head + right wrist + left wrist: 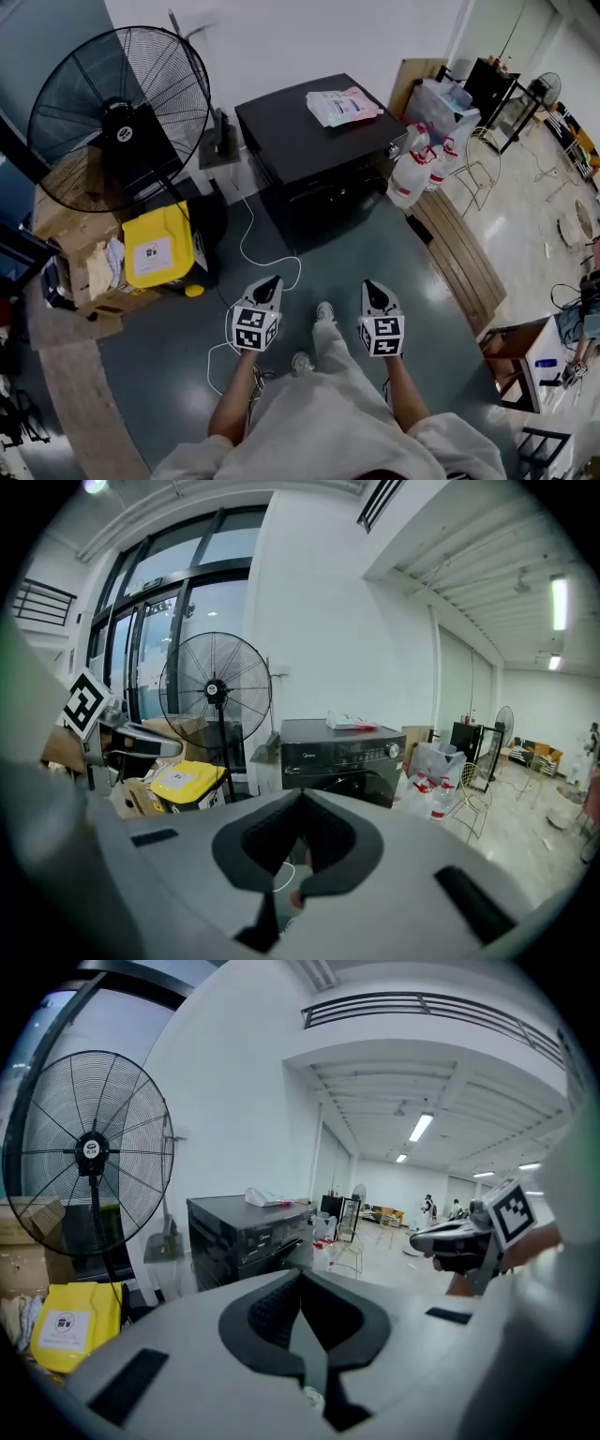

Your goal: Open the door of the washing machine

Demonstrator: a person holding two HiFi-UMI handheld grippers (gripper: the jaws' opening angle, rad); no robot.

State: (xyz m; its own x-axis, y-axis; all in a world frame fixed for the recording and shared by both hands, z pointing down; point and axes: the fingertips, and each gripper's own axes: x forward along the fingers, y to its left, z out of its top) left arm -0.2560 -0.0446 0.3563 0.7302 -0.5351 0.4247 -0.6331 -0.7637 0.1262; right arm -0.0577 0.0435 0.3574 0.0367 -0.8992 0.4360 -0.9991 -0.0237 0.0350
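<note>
Floor [375, 272], grey-green, carries everything here; the washing machine [319, 150], a dark front-loader, stands on it well ahead of me, its front turned my way. To its left is the big pedestal fan [117, 108], then a yellow bin [159, 246] beside cardboard boxes [89, 267]; to its right is a cluster of clear bottles [417, 173] with red tops; on its lid, toward the back corner, lie a few plastic packets [342, 105]. Door [361, 771]: in the right gripper view the front of the machine reads flush, with nothing swung out, so I judge it closed; the handle is too dark to make out. Left tool [270, 281] and right tool [372, 284] are held out side by side in front of me, both pointing toward the machine, well apart from it and touching nothing; both are clenched, pads tip to tip, nothing between them. A thin white cable [248, 239] trails over the floor between me and the machine. Progress, my estimate: nothing of the task proper is done; this is the approach. Left to do: close the gap to the front panel; find the door's edge or handle; part the jaws of one tool and set them on it; pull the door out on its hinge.
</note>
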